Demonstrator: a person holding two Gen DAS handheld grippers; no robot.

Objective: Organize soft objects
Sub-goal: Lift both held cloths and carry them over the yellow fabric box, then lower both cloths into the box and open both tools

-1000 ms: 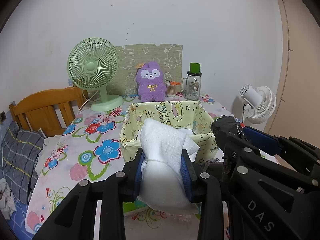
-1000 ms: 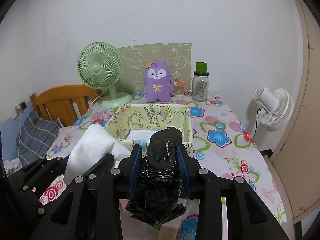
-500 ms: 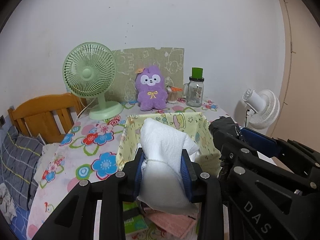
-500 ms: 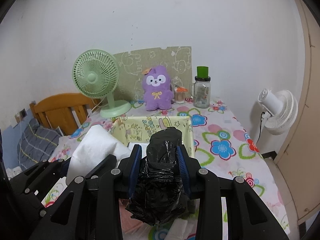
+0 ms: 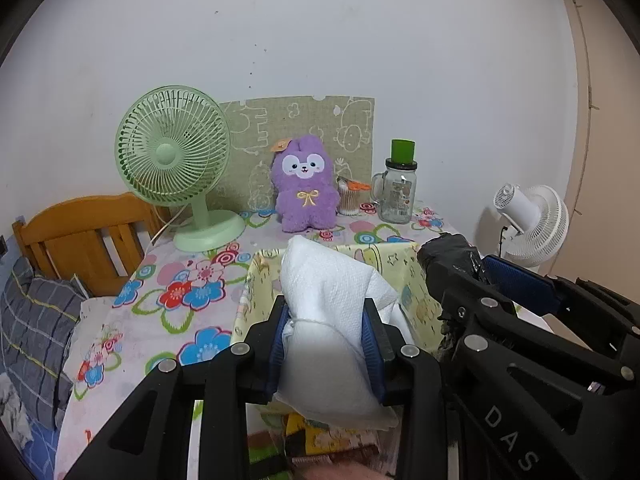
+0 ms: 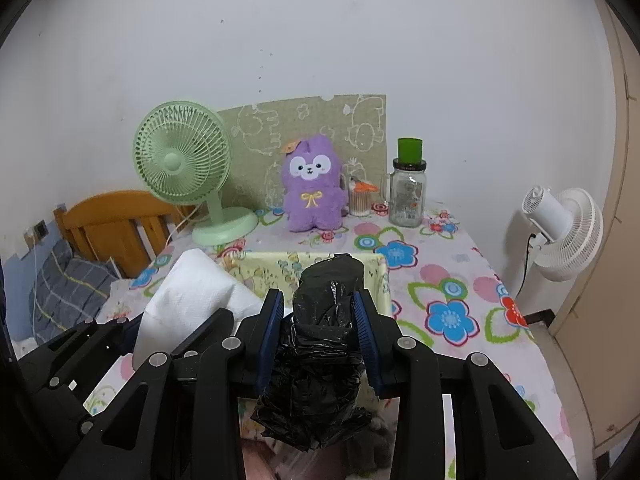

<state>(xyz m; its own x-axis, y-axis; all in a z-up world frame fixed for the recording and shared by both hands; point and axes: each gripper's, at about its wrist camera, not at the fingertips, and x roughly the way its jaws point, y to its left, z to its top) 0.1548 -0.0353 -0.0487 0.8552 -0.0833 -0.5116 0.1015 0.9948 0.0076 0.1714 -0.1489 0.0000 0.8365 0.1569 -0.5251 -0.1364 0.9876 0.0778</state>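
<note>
Soft bundles are filling both grippers at the bottom centre of each wrist view. Nearest in the left wrist view, the left gripper [image 5: 326,322] is clamping its blue pads on a white paper-towel bundle [image 5: 328,292], which is bulging above and below the jaws and is tied with thin string at the pinch. At the right edge of that view the right gripper [image 5: 472,276] is showing from the side. In the right wrist view, the right gripper [image 6: 320,320] is pressing its blue pads on a crumpled black plastic bag bundle [image 6: 324,320], jaws partly apart around its bulk; the white bundle [image 6: 188,296] is sitting at lower left. Just beyond both bundles, a yellow fabric storage box [image 5: 400,276] with cartoon prints is standing on a floral tablecloth [image 5: 184,312] of blue, red and pink flowers. Farther back, against the white wall, a green desk fan [image 5: 174,156] is standing at left centre, a purple plush toy [image 5: 304,184] in the middle before a green printed board [image 5: 296,120], then a small container of cotton swabs [image 5: 350,198] and a glass jar with a green cap [image 5: 398,184]. A wooden chair back [image 5: 80,232] is showing at far left, and a white fan [image 5: 534,224] at far right.
</note>
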